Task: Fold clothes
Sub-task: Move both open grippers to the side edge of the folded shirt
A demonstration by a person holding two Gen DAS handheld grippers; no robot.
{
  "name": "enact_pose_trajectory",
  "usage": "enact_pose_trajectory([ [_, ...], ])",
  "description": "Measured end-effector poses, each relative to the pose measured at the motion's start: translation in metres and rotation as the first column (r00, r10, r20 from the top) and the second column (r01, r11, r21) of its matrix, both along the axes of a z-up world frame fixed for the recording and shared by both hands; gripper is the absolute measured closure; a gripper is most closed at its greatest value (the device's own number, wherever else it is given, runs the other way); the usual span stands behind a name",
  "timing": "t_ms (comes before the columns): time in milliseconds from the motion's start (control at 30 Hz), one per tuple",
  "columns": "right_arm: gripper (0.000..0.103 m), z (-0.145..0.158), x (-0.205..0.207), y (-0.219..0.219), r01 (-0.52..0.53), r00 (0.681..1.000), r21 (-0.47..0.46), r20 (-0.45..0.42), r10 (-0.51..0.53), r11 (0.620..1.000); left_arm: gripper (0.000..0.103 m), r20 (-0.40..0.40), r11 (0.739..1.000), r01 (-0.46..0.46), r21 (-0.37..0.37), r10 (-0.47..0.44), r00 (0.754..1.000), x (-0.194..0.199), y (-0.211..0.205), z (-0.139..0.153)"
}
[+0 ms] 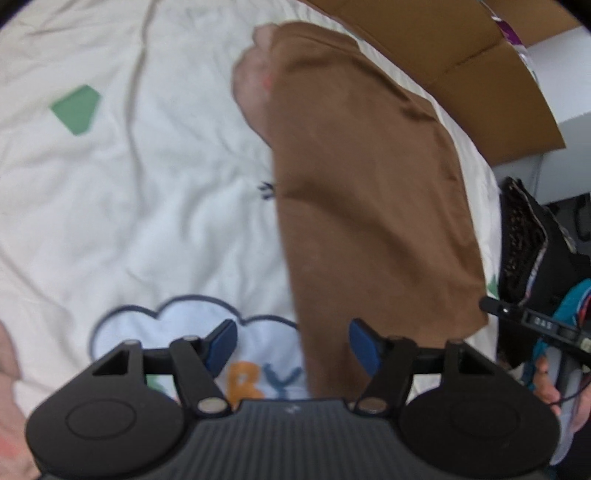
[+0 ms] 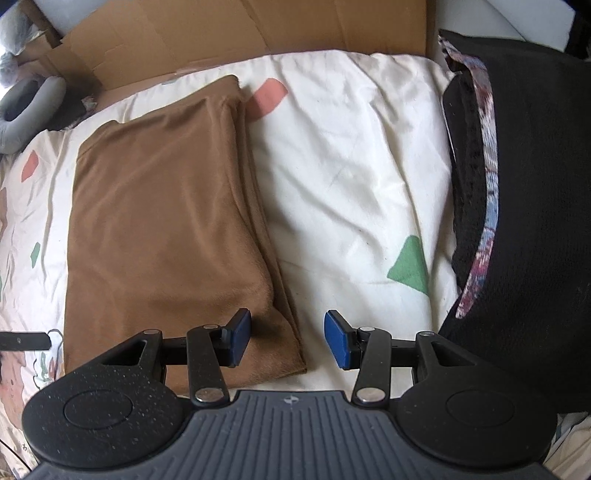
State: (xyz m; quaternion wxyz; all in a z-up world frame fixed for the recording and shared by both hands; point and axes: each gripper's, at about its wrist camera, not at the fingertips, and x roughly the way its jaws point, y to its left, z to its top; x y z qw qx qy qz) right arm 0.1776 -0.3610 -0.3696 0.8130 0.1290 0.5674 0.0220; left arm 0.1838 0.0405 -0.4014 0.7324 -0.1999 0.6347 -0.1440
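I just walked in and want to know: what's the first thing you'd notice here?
The brown cloth, folded into a neat rectangle, lies on the white sheet with coloured shapes. A black garment is piled at the sheet's right side, and cardboard stands behind. Both grippers, left gripper and right gripper, hang open over the cloth's near edge.

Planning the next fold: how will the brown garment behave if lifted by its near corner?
The brown garment looks soft and fuzzy, so it will probably droop rather than stay flat. It lies in stacked layers, edges showing along its right side, so they may slide apart. It likely weighs little; the cream bedspread beneath may wrinkle.
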Motion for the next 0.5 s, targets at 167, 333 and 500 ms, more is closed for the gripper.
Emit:
enact_pose_trajectory([
  [167, 0.052, -0.006, 0.001, -0.002, 0.003, 1.000, 0.029, -0.001, -0.003, 1.000, 0.036, -0.070, 0.997, -0.024, -0.079, 0.019, 0.997, -0.002, -0.006, -0.020],
  [333, 0.052, -0.016, 0.006, -0.004, 0.002, 1.000, 0.051, -0.016, -0.002, 0.999, 0.036, -0.063, 0.997, -0.016, -0.080, 0.011, 0.998, -0.005, -0.016, -0.025],
  [500, 0.052, -0.022, 0.004, -0.001, -0.016, 1.000, 0.044, -0.013, 0.017, 0.999, 0.075, -0.128, 0.991, -0.009, -0.136, -0.009, 0.992, -0.013, -0.019, -0.031],
])
